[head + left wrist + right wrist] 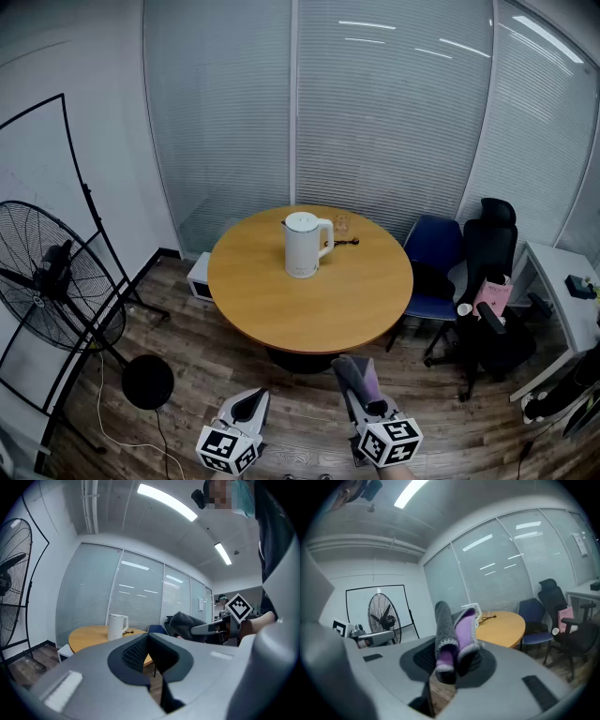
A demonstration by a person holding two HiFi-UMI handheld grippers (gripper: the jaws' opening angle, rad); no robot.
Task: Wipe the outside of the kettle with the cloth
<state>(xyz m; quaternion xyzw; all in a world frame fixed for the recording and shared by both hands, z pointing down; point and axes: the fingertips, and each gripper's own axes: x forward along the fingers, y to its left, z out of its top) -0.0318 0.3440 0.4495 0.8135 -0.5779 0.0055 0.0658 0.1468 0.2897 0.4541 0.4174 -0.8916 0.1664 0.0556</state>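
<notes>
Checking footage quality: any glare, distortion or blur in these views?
Head view: fisheye bows straight lines, light streaks glare on the glass, kettle sharp. Left gripper view: black vignette corners. Right gripper view: cloth up close blocks most of the kettle.

Round wooden table [309, 309], blinded glass walls [394, 122], plank floor [197, 366], standing fan [52, 281], blue chair [433, 246], office chair [489, 248]

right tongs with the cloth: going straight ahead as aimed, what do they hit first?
Probably the near rim of the round wooden table; the right tongs, shut on the grey-and-purple cloth, aim slightly down at it. The white kettle stands further along the same line. Depth is unclear from here.
</notes>
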